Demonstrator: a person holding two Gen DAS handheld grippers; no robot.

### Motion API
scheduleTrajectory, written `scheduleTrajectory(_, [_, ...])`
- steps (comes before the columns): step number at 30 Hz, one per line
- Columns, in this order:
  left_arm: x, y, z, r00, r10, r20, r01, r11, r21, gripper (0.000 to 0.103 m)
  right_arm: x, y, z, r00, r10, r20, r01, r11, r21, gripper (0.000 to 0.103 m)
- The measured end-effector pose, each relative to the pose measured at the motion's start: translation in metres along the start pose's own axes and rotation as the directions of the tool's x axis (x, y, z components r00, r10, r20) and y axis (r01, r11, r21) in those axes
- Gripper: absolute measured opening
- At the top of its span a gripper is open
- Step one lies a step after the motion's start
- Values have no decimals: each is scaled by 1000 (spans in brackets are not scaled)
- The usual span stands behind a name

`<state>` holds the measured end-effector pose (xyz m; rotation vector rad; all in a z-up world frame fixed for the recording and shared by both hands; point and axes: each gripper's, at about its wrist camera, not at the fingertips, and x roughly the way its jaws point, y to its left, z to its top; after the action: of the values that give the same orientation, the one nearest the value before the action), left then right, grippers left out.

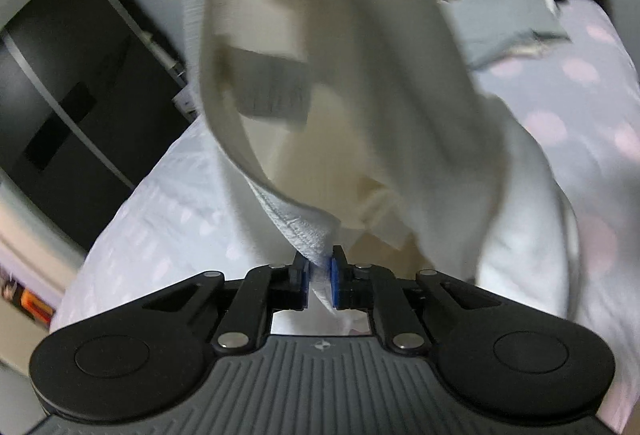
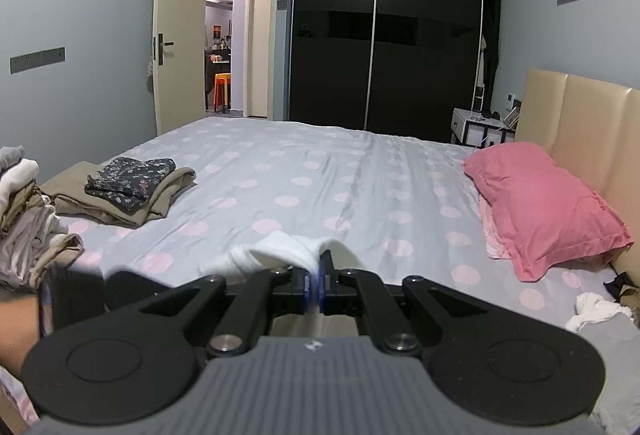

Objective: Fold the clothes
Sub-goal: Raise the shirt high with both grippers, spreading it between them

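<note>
The left gripper (image 1: pixel 320 267) is clamped on a stitched hem of a white garment (image 1: pixel 340 83), which hangs blurred above it and fills most of that view. The right gripper (image 2: pixel 319 277) is pinched tight on another edge of the white cloth just over the bed (image 2: pixel 340 175). Beyond it the dotted sheet runs to a folded stack of clothes (image 2: pixel 128 191) at the left, a loose pile (image 2: pixel 28 219) at the near left edge, and a pink pillow (image 2: pixel 544 203) by the headboard (image 2: pixel 580 123).
</note>
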<state>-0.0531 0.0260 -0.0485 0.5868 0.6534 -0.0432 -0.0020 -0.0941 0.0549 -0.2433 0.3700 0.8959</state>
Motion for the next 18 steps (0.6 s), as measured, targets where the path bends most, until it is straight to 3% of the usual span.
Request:
scheduleTrajectory(5, [-20,41,3,999,42,9,-40,985,-169,7,-3,-9,-2,1000,-30,2,30,999,15,5])
scheduleTrajectory(10, [-65,84,12,989,113,96,-77,944,-321,6,-13,-9,7,999,-35,37,34,999,25,5])
scheduleTrajectory(13, [-114,117,23,966,187,181,-98,907,-409,6,-36,3,25,991,-30,130,32,999,-11,5])
scheduleTrajectory(15, [-156,138,31,940,238,243,-98,874,-475,6,-52,11,38,980,-25,197,32,999,-34,4])
scheduleTrajectory(18, [-204,144,53,899,311,310,-130,863,-489,6,-82,22,60,955,1,296,21,997,-69,4])
